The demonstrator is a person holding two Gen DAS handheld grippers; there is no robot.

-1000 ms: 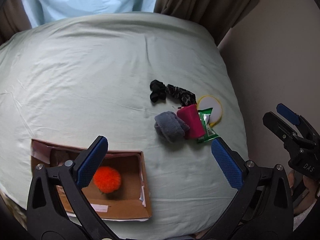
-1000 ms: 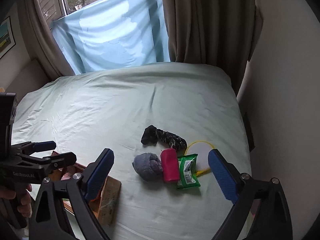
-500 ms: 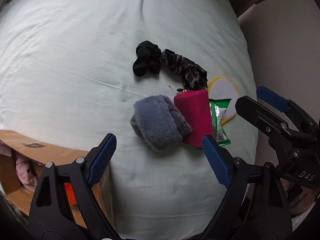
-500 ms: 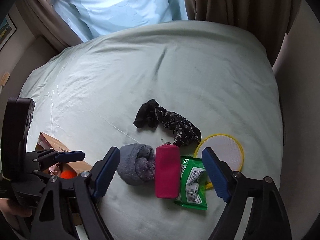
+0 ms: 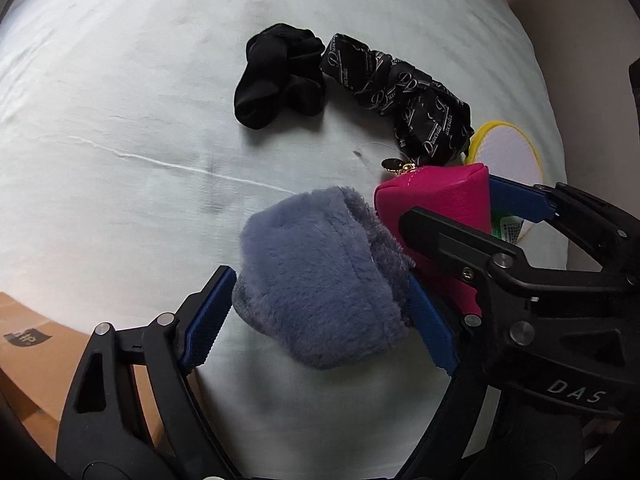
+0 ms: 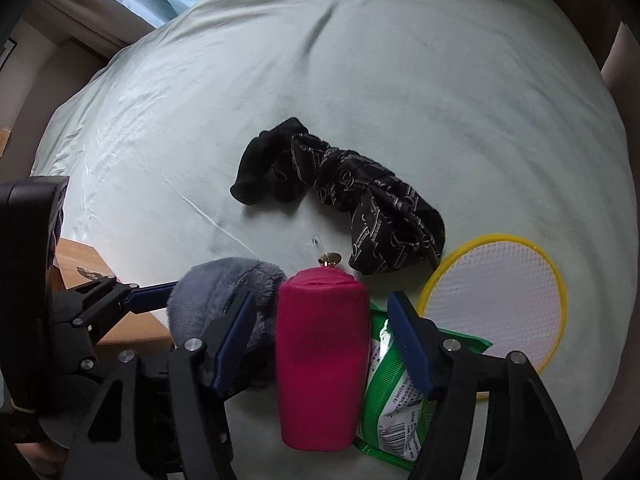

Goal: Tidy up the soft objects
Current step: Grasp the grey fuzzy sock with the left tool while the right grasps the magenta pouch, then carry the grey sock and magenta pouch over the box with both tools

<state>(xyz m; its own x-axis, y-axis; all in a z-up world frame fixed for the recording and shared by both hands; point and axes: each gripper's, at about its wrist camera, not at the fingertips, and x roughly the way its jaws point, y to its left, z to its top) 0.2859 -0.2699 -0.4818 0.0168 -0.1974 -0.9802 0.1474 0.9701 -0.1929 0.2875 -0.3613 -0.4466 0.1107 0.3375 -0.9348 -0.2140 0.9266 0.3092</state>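
A grey fluffy roll (image 5: 320, 280) lies on the pale green bed sheet (image 5: 120, 140). It sits between the blue pads of my left gripper (image 5: 318, 280), whose jaws are closing; the pads reach its sides without visibly squeezing it. Beside it lies a pink pouch (image 6: 320, 360) with a gold zip pull. My right gripper (image 6: 322, 298) straddles the pouch with its jaws closing, and a gap shows on each side. In the left wrist view the right gripper's fingers (image 5: 440, 236) frame the pouch (image 5: 440, 196).
A black sock (image 5: 280, 76) and a black patterned cloth (image 5: 400, 96) lie farther up the bed. A yellow-rimmed white mesh disc (image 6: 496, 292) and a green packet (image 6: 396, 392) lie right of the pouch. A cardboard box (image 5: 24, 352) stands at the left.
Both grippers have dropped steeply onto the pile and narrowed their jaws. The grey roll and the pink pouch now sit between the pads. The box has slid to the frame edge.
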